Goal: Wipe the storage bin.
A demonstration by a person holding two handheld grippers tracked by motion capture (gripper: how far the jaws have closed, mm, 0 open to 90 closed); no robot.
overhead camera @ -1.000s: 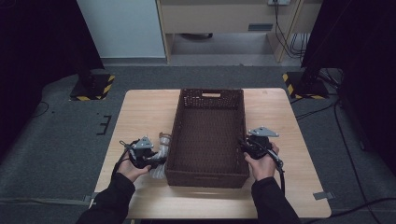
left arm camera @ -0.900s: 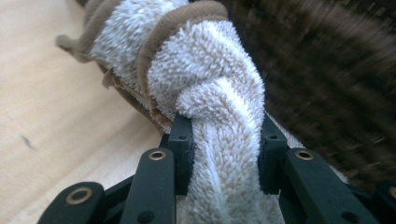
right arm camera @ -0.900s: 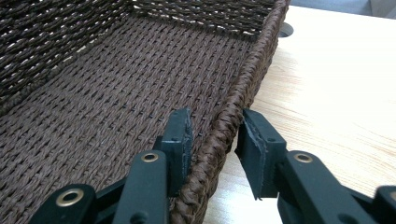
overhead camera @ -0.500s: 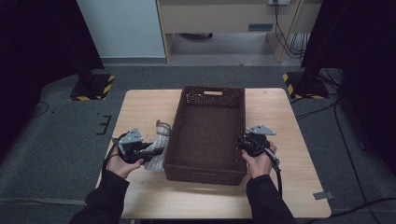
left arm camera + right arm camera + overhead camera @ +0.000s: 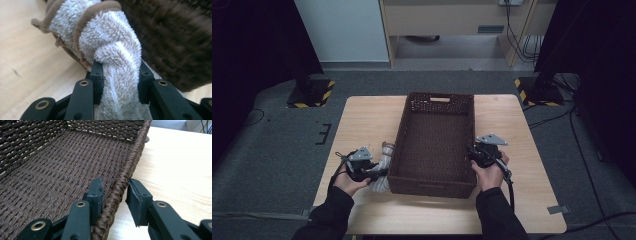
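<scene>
**Towel pinched at the left, basket rim straddled at the right**

We hold the left hand-held gripper (image 5: 377,173) pinched on a rolled towel (image 5: 110,50), white terry with a brown trim; its two pads press into the fabric from both sides. Just to the right of this hand-held gripper stands the long wall of the dark woven basket (image 5: 434,187), with the towel right against it. To the left and behind it we have bare bench (image 5: 362,120) out to the edge, so there is open room on that side.

Our right hand-held gripper (image 5: 113,192) straddles the basket's right rim: one jaw is inside against the wall, the other outside with a small gap to the weave. We cannot tell whether it truly grips. To its right the bench lies free up to its edge. The basket's floor ahead of the inner jaw is open.

Compared with a second ago, our left hand sits further out to the left and the towel shows more fully beside the basket. The right hand has kept its place on the rim.
</scene>
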